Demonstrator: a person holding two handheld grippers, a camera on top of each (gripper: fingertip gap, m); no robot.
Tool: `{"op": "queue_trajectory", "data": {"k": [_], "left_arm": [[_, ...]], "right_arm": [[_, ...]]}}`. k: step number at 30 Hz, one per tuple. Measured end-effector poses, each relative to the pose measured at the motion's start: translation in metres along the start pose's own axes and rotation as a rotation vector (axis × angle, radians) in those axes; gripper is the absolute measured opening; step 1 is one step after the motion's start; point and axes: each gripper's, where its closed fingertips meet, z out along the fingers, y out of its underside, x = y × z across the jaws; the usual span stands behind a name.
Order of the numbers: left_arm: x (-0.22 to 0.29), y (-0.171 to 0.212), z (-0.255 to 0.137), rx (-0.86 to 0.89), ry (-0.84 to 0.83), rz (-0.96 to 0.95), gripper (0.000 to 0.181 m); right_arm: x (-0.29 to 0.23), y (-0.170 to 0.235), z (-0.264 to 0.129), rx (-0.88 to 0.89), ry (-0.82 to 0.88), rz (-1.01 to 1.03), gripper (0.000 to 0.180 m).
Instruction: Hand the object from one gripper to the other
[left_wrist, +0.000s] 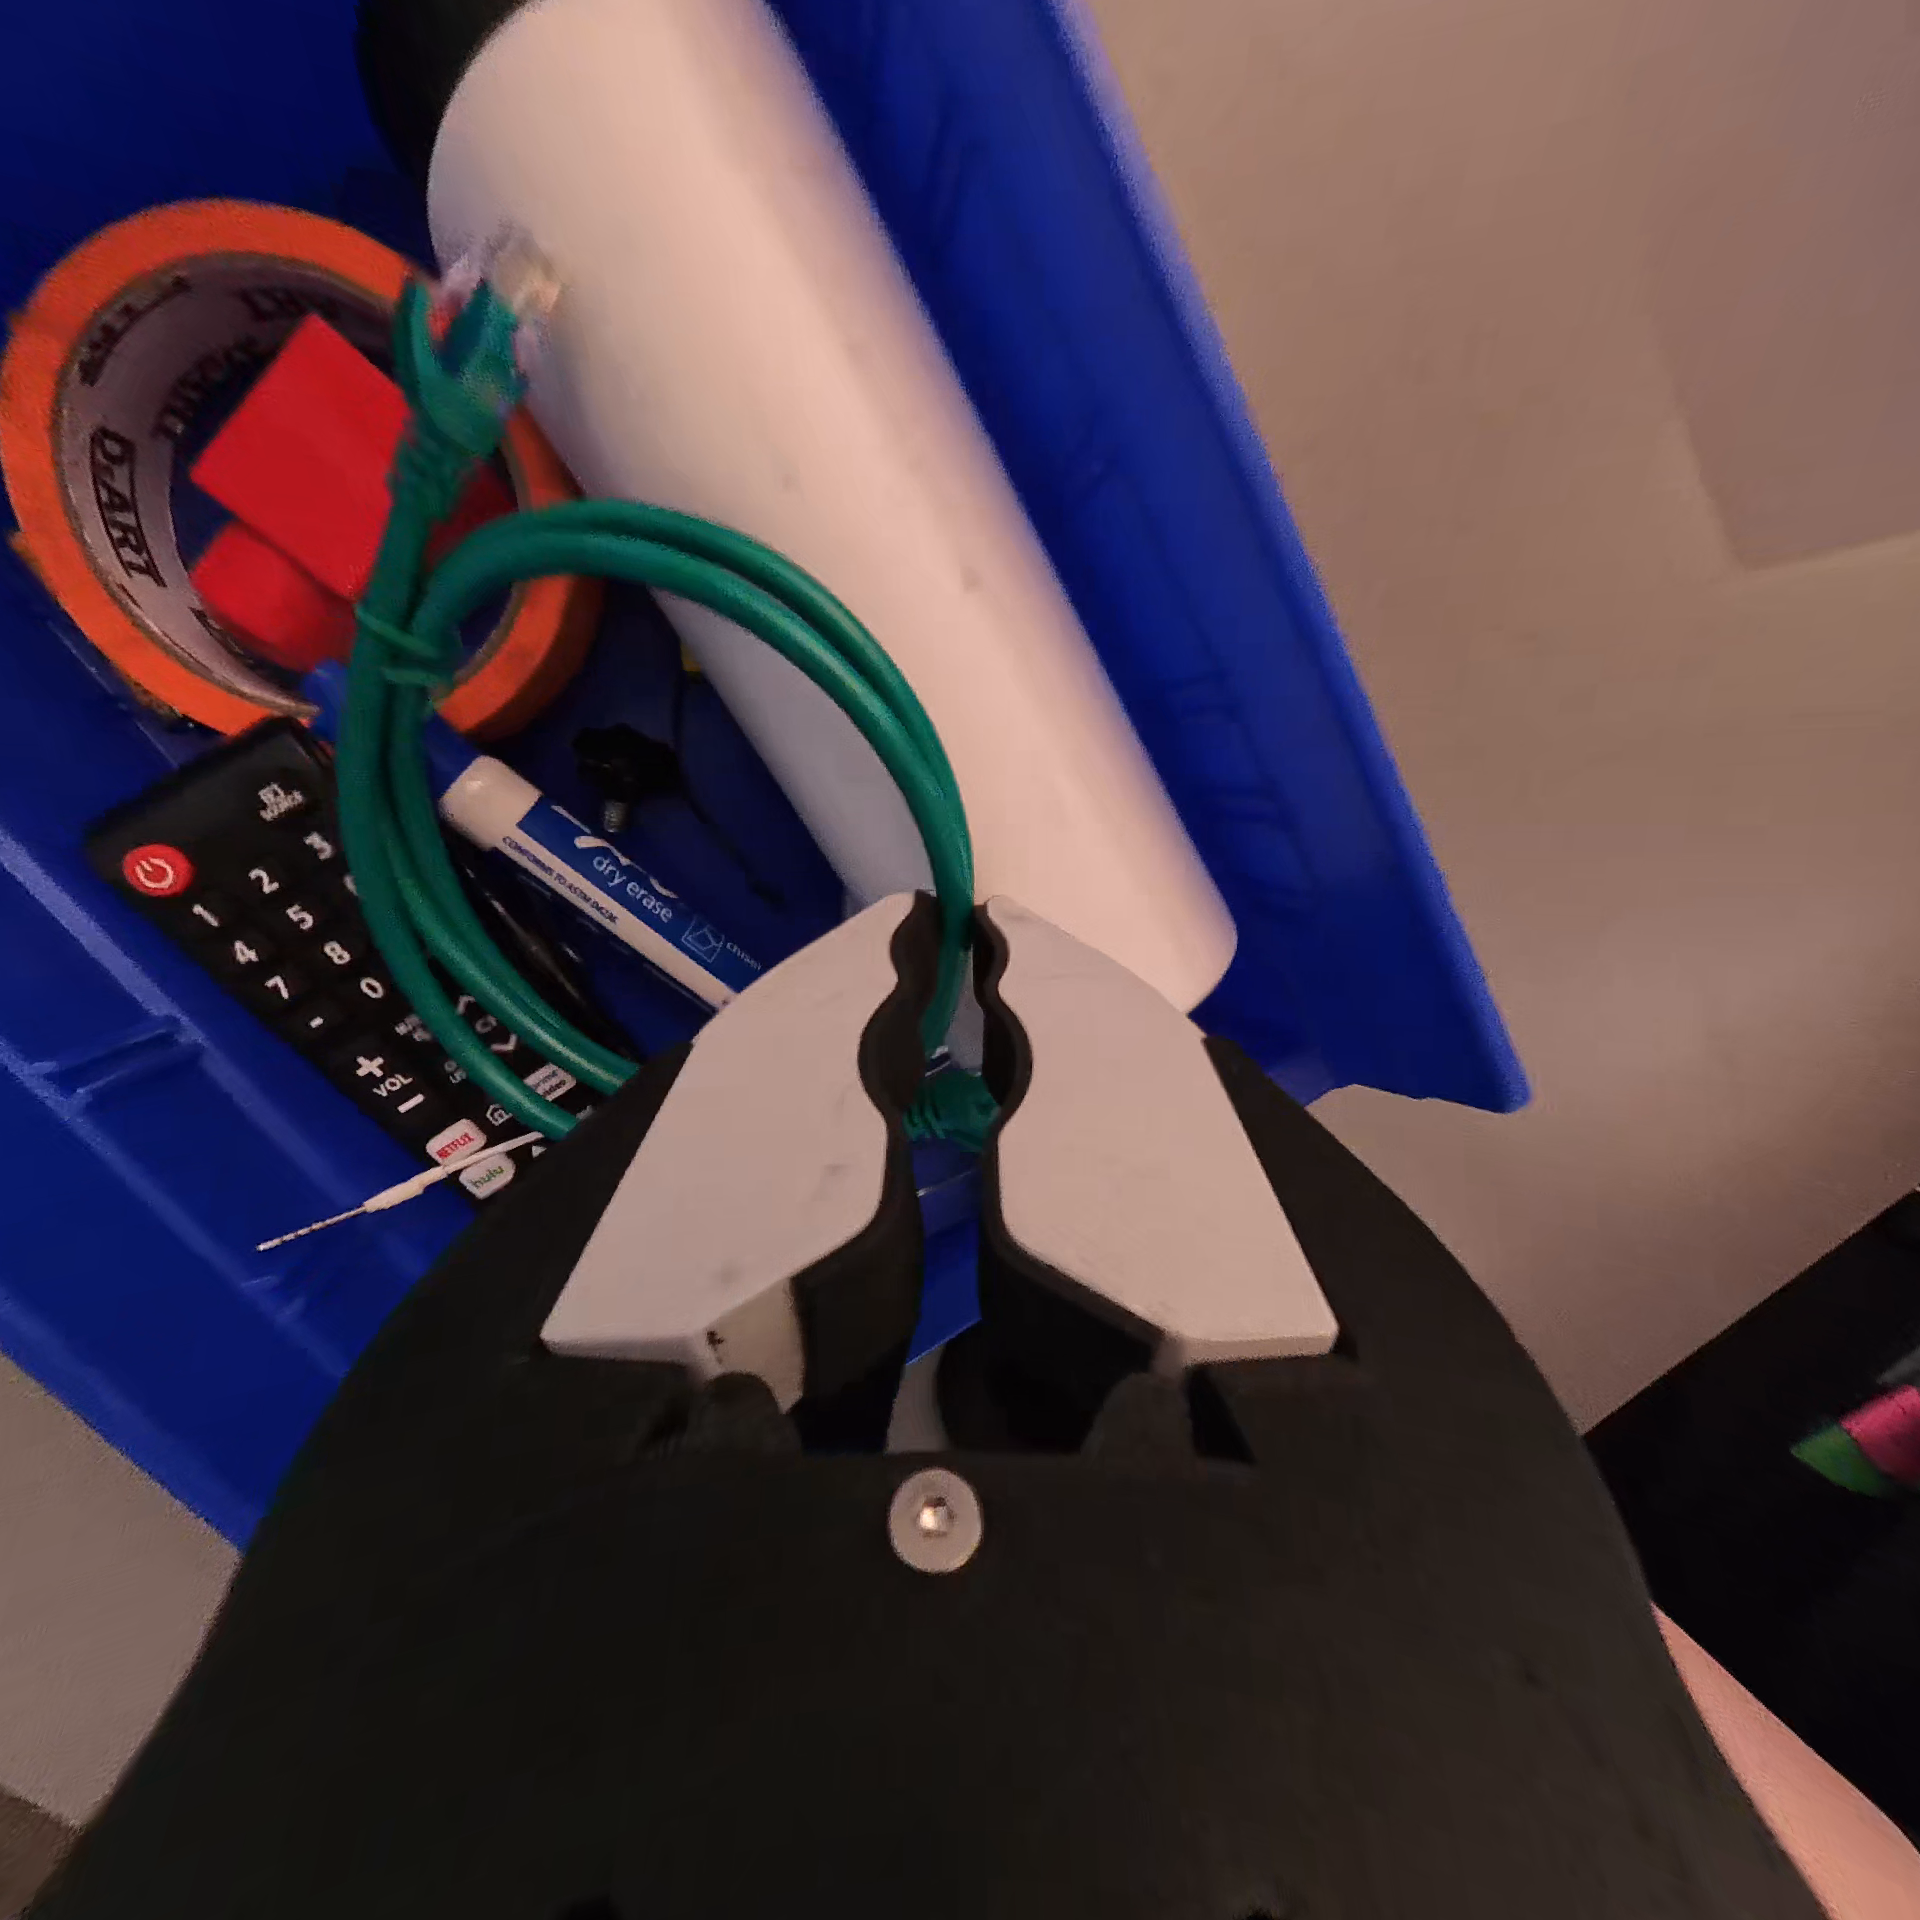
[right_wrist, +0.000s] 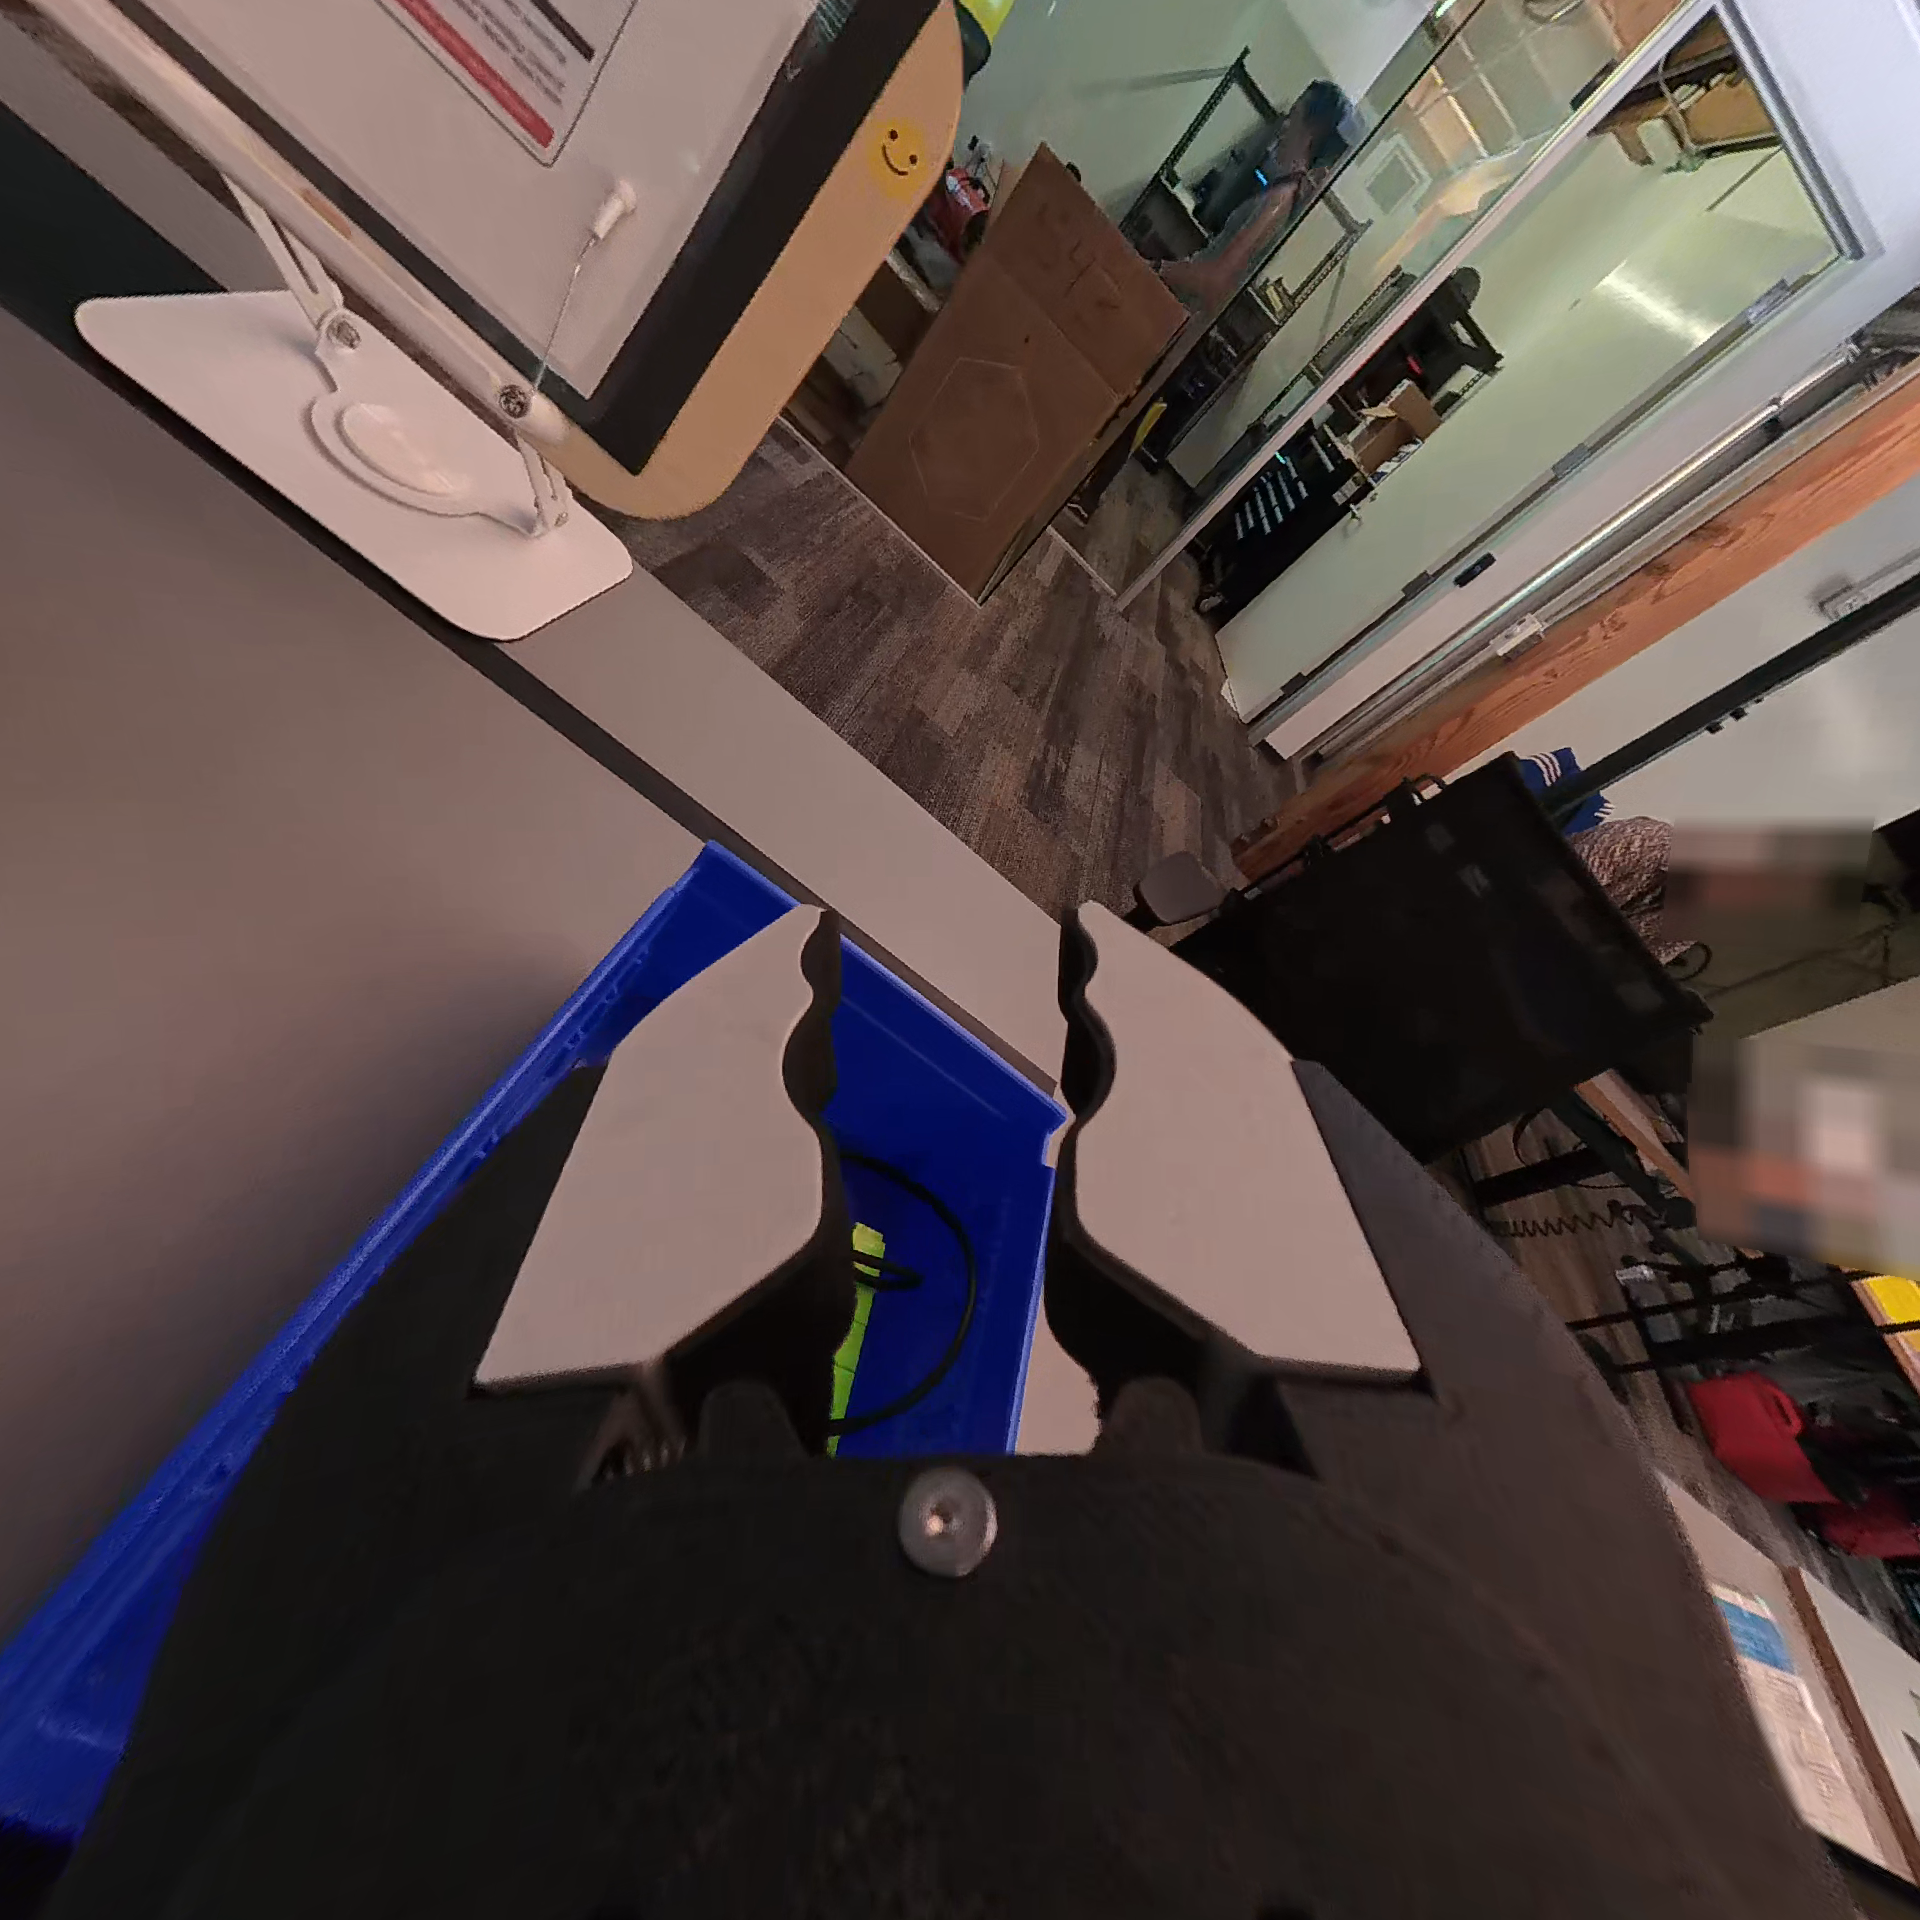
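Blue bin (left_wrist: 1195, 520) behind; left hand-held gripper (left_wrist: 948, 914) pinches green cable (left_wrist: 665, 561), plug blurred; right hand-held gripper (right_wrist: 940, 935) agape, empty.

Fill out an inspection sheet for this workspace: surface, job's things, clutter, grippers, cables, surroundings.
Surface: grey table, bare around a white stand.
Job's things: coiled green cable, tied in a loop, held over the blue bin.
Clutter: in the bin, orange tape roll, black remote, marker, white tube.
Grippers: left gripper shut on the cable; right gripper open, empty.
Cables: thin black wire in the bin.
Surroundings: carpet floor, glass partitions.
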Motion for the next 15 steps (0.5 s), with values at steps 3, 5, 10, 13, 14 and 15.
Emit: {"op": "queue_trajectory", "data": {"k": [3,5,10,13,14,15], "left_arm": [[0.014,-0.021,-0.019,0.127,0.042,0.023,0.006],[0.031,-0.038,-0.039,0.257,0.097,0.063,0.005],[0.093,-0.072,-0.103,0.595,0.304,0.201,0.005],[0.146,-0.081,-0.138,0.744,0.530,0.314,0.005],[0.164,-0.081,-0.148,0.774,0.612,0.352,0.005],[0.181,-0.080,-0.155,0.792,0.692,0.388,0.005]], "right_arm": [[-0.007,-0.002,0.003,-0.005,-0.012,-0.025,0.042],[-0.012,-0.004,0.006,-0.005,-0.020,-0.038,0.042],[-0.035,-0.017,0.014,0.017,-0.066,-0.092,0.041],[-0.061,-0.037,0.018,0.093,-0.109,-0.166,0.041],[-0.074,-0.046,0.018,0.135,-0.135,-0.190,0.041],[-0.088,-0.056,0.016,0.182,-0.178,-0.195,0.041]]}}
